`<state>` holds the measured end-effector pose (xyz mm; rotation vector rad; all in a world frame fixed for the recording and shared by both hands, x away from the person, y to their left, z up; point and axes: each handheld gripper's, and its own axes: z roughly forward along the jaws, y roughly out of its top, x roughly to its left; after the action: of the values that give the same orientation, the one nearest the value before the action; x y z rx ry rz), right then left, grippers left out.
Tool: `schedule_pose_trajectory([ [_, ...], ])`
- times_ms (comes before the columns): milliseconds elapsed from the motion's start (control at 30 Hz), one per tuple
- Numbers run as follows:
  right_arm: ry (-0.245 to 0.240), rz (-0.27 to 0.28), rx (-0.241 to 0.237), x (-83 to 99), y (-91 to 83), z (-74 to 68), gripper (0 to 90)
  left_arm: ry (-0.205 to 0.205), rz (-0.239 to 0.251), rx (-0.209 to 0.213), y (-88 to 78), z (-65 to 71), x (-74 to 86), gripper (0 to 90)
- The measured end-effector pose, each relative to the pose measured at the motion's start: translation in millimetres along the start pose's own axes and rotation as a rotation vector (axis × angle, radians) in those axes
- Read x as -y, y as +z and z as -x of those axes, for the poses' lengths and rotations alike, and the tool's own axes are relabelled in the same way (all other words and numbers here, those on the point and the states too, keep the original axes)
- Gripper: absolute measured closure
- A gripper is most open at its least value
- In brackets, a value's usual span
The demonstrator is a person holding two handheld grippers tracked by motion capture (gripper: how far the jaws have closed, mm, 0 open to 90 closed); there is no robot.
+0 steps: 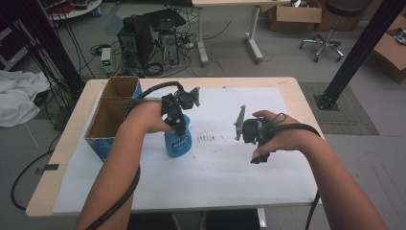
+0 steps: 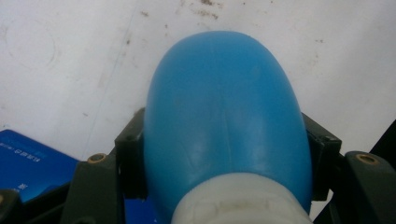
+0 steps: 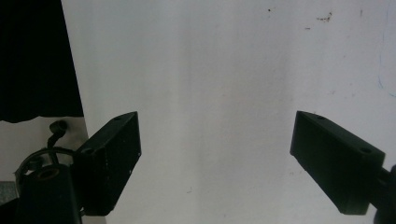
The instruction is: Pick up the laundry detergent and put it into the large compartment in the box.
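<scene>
The left tongs (image 1: pixel 178 125) are clamped on the blue plastic spray bottle with a white collar (image 1: pixel 177 139), which stands upright on the white paper sheet (image 1: pixel 215 167) covering the wooden counter (image 1: pixel 72 143) — in the left gripper view both black jaws press against the sides of its rounded body. Just to the bottle's left sits an open two-compartment cardboard box with blue sides (image 1: pixel 111 120), close beside the left forearm. The right tongs (image 1: pixel 256 158) hang well apart from the bottle over bare paper, jaws spread wide with nothing between them — a few dark specks (image 1: pixel 206 139) mark the sheet between the two hands.
</scene>
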<state>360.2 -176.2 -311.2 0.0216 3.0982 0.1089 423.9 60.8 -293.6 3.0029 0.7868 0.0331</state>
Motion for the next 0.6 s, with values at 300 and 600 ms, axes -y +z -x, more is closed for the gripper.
schedule_pose_trajectory([
  [300, 0.001, 0.002, -0.006, 0.2, 4.4, 1.3, 16.6, -0.016, -0.015, -0.010, 0.2, -0.5, -1.5, 37.3],
  [600, 0.004, 0.003, -0.007, -0.2, 4.9, 2.3, 16.6, -0.020, -0.060, -0.024, -0.1, 0.8, -5.5, 37.9],
])
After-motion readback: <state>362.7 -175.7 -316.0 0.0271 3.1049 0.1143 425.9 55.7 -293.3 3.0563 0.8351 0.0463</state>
